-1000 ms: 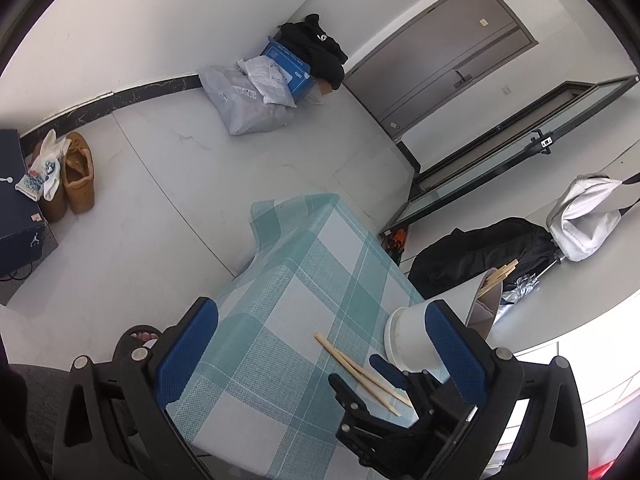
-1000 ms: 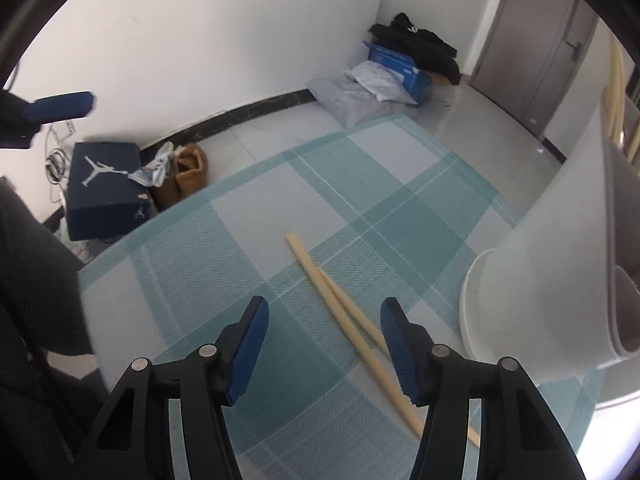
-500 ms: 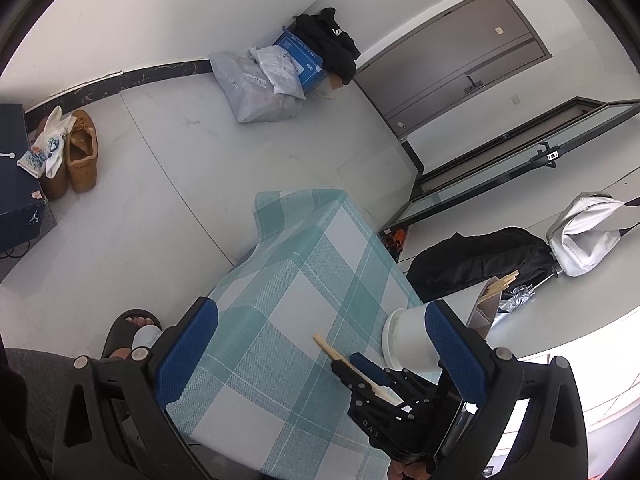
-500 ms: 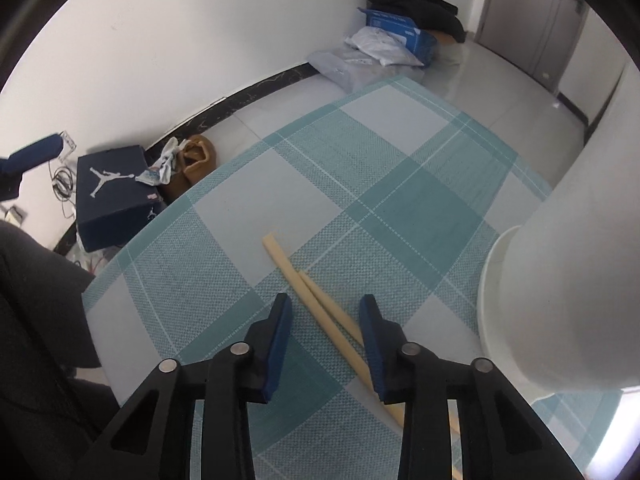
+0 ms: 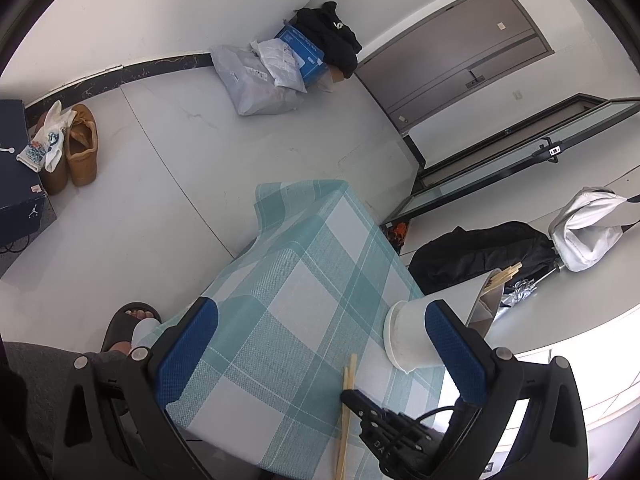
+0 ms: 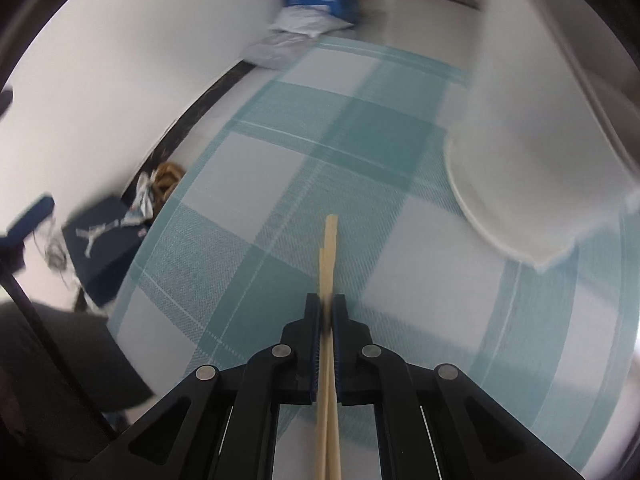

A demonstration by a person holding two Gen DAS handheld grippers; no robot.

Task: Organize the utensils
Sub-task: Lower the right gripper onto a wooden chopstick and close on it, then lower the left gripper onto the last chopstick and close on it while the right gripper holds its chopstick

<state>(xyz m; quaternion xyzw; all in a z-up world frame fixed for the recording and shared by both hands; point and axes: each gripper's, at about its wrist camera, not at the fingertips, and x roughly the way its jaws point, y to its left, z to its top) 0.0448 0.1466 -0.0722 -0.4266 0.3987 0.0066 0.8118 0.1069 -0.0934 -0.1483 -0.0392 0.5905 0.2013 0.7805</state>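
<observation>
Chopsticks [image 6: 329, 264] — clamped between right tool [image 6: 327, 312] pads

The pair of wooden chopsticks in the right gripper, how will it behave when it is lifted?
The chopsticks look thin, straight and wooden, so probably stiff and light. The right gripper pinches both together and their tips are uneven, so one might slide. Gripped along their length, they should not swing much.
</observation>
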